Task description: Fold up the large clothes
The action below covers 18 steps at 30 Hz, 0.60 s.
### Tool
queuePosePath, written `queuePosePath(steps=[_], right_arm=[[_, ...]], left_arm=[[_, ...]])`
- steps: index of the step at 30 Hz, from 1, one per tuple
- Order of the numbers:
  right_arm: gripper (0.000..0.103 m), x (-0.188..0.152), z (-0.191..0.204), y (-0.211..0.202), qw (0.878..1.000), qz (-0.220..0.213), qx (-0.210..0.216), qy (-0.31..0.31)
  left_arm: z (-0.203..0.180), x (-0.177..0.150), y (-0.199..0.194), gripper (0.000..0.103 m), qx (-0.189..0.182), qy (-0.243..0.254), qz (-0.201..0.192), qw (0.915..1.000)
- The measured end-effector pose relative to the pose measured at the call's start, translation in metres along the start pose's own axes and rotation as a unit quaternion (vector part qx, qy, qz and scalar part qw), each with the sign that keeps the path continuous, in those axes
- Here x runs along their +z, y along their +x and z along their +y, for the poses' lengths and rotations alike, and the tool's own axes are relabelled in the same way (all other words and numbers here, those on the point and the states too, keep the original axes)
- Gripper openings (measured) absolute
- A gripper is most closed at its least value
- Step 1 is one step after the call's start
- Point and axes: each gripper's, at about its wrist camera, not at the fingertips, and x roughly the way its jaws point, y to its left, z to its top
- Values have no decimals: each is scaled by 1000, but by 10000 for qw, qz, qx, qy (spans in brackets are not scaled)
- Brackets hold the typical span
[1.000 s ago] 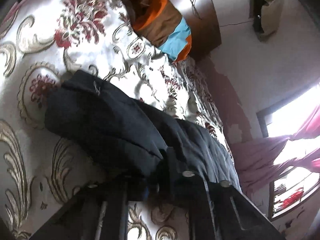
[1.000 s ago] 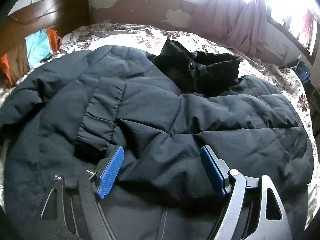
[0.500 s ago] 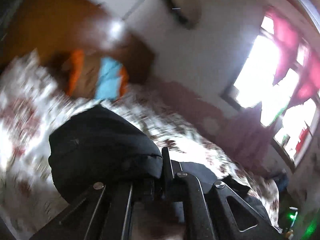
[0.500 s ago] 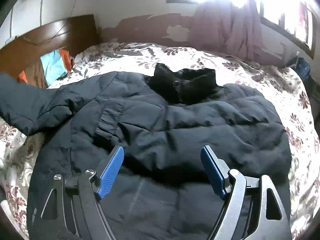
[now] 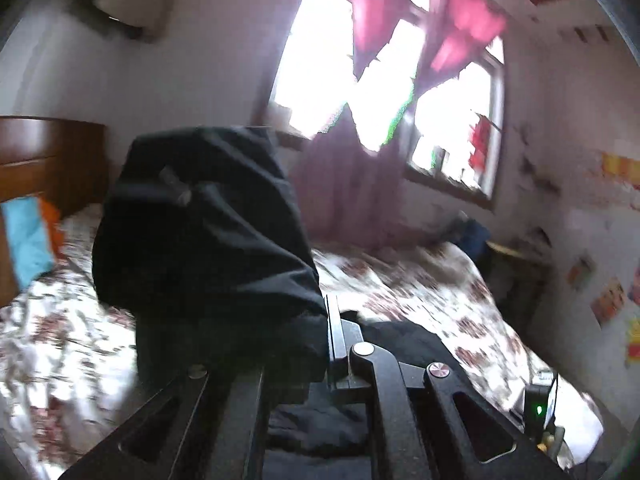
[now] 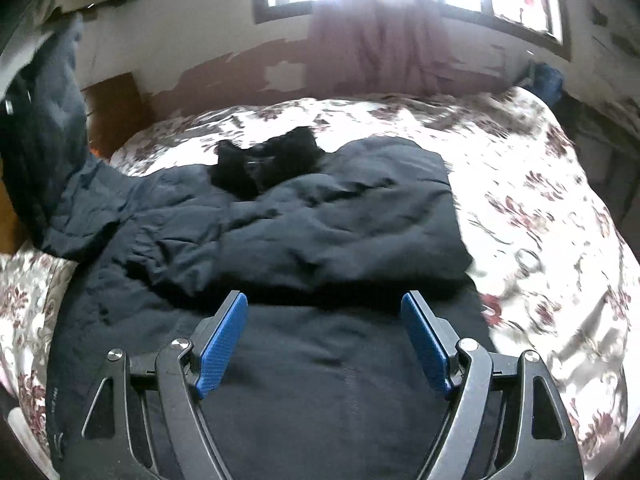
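A big dark navy padded jacket (image 6: 320,232) lies spread on the flowered bedspread (image 6: 540,220), its black collar (image 6: 264,160) toward the window. My left gripper (image 5: 316,320) is shut on the cuff end of one sleeve (image 5: 208,240) and holds it high above the bed; the cloth bulges over the jaws and hides the tips. In the right wrist view that raised sleeve (image 6: 52,128) hangs at the left edge. My right gripper (image 6: 324,320) hovers open over the jacket's lower half, blue pads (image 6: 222,344) wide apart with nothing between them.
A wooden headboard (image 5: 48,160) and folded orange and blue cloth (image 5: 28,240) stand at the bed's left end. Purple curtains (image 5: 352,184) hang under a bright window. A dark bundle (image 5: 472,236) sits at the far corner, and a device with a green light (image 5: 540,404) at the right.
The left gripper has risen and rolled, lifting the sleeve off the bed into the air. The right gripper has drawn back toward the jacket's hem, still open.
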Motion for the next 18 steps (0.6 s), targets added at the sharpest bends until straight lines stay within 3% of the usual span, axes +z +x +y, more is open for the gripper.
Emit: queuePosePath(steps=[4,8,11,13,15,18], right_arm=[[75,-11,-34,-4,9993,85,-113,340],[75,-20,-52,-4,9984,172,-42,537],[75,-23,-57,-3,9971,211,164,709],[75,-24,-59,-2,9956,220,363,836],[75,-23,-58,1,9941,237,534,919],[75,-21,-53,6,9907,287,815,1048]], left_arm=[[-37,-28,39,6,-453,17,581,9973],[-56,-68,78,7,-840,-157,1367,9869],[-66,-97,99,8,-1027,-282,2012,9738],[-70,-118,113,10,-1118,-350,2592,9587],[-70,-132,114,18,-1205,-325,2835,9508],[-67,-145,100,48,-1349,-228,2883,9477]])
